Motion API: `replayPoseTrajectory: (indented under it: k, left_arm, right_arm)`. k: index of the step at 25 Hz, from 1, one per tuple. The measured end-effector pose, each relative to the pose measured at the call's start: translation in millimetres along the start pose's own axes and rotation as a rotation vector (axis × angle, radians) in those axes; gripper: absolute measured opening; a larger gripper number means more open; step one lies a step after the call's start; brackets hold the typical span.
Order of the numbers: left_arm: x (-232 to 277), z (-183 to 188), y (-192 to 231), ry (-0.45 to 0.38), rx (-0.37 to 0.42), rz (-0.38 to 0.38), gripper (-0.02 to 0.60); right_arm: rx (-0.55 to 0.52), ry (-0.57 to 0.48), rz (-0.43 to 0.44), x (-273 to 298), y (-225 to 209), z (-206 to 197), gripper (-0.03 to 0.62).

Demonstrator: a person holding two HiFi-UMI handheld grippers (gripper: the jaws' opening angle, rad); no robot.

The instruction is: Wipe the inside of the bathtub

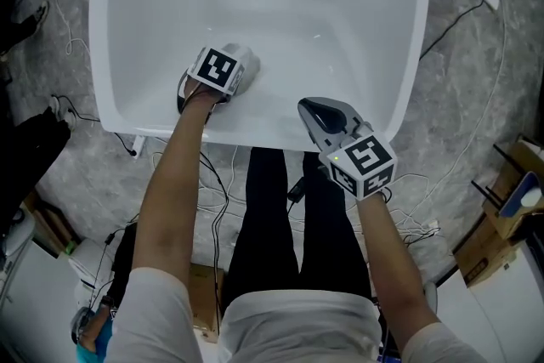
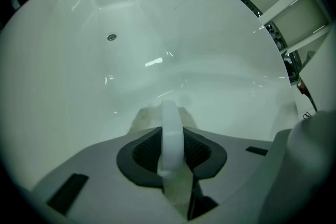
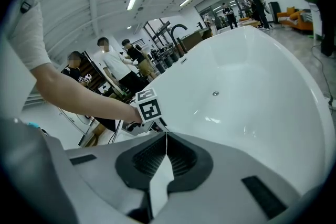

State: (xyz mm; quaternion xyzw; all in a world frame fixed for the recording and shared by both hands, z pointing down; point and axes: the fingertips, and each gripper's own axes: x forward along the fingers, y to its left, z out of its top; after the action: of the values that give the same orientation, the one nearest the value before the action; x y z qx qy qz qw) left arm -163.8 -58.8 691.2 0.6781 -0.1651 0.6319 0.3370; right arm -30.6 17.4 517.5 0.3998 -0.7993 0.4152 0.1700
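While the left hand-held gripper [image 1: 231,68] pinches a white cloth [image 1: 246,61] against the inner wall of the bathtub [image 1: 406,55] near its near-left corner, we judge wiping to be under way. The right hand-held gripper [image 1: 316,110] is held at the near edge, jaws pressed together on nothing. No streaks or residue separate wiped from unwiped surface, so we cannot read the completed share. We judge the floor around the drain fitting [image 2: 112,37] and the far end as left to cover.

White short-sleeved shirt [image 1: 297,323], black trousers [image 1: 272,217]; grey left hand-held gripper [image 1: 242,65] and right hand-held gripper [image 1: 313,107] carry black-and-white cubes [image 1: 214,68] [image 1: 367,159].
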Motion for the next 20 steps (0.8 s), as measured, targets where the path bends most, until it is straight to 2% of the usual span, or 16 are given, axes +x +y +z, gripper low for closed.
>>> replayPoseTrajectory:
  k: [10,20]
  left_arm:
    - [14.6,31.8,-61.2,-0.032,0.014,-0.055,0.101]
    - [32.3,64.6,-123.1,-0.055,0.025,-0.115,0.101]
  right_arm:
    - [0.013,-0.006,-0.03,-30.2,-21.5,-15.9,0.021]
    - [0.054,0.018,-0.167,-55.6,-71.9,-25.8,0.021]
